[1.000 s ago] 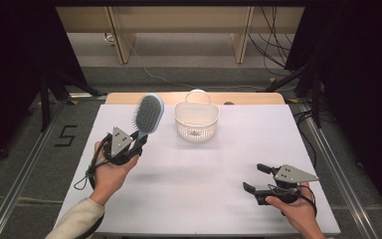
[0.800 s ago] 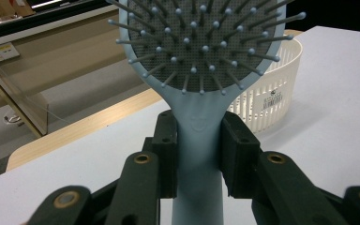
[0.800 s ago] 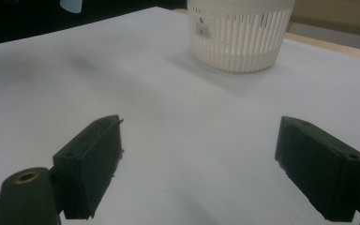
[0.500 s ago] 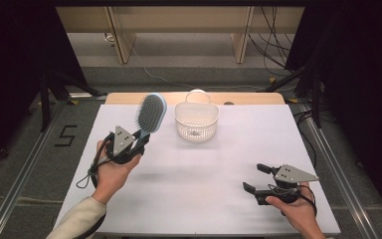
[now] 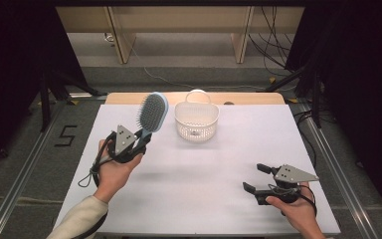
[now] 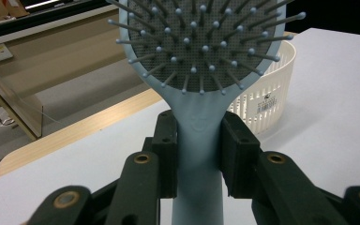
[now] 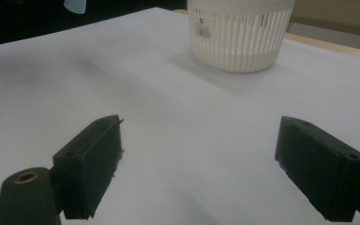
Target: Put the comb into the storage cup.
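Note:
A light blue hairbrush (image 5: 152,112) with a grey bristle pad is held up above the left half of the white table (image 5: 229,164). My left gripper (image 5: 142,141) is shut on its handle (image 6: 199,140), and both pads (image 6: 168,154) press the handle's sides. The brush head (image 6: 201,42) faces the camera in the left gripper view, just left of a white slatted basket (image 5: 196,121). My right gripper (image 5: 256,178) rests low near the table's front right corner, open, with nothing between its fingers (image 7: 93,164). The basket (image 7: 239,33) stands far ahead of it.
The table's wooden back edge (image 5: 129,98) runs behind the basket. Metal rails (image 5: 25,159) flank the table on both sides. Cables (image 5: 273,30) lie on the floor at the back right. A floor mark "5" (image 5: 65,135) sits to the left.
The hairbrush and my left gripper have drifted very slightly to the right toward the basket. The right gripper has stayed put.

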Available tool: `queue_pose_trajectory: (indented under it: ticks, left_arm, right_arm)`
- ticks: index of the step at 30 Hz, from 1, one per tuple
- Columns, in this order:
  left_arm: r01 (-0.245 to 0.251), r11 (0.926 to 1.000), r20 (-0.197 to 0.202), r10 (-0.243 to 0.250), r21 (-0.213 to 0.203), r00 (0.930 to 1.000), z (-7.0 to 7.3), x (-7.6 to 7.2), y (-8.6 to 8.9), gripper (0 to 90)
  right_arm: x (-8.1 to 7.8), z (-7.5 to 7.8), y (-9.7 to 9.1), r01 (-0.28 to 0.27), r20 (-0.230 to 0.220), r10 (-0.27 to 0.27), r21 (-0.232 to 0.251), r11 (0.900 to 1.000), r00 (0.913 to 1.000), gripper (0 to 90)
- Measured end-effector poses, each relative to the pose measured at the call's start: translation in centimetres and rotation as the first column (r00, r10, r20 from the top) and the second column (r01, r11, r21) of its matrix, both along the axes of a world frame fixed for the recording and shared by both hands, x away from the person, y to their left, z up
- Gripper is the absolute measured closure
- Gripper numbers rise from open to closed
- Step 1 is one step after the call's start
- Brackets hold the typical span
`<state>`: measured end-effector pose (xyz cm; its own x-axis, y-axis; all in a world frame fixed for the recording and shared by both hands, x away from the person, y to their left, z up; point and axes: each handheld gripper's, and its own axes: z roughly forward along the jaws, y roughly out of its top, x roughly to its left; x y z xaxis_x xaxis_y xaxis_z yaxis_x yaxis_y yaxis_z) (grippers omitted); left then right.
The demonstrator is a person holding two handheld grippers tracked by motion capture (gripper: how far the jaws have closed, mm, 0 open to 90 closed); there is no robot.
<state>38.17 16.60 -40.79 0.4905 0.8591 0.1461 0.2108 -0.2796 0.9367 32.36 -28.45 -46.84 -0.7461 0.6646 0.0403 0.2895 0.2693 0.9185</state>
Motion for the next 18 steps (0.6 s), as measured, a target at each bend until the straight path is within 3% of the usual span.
queue_pose_trajectory:
  ticks: [18]
  left_arm:
    - [0.011,0.9999,0.007,-0.011,-0.004,0.9999,0.27,0.17,-0.4,70.0]
  right_arm:
    - [-0.02,0.01,0.01,0.0,0.0,0.0,-0.001,1.0,1.0,15.8]
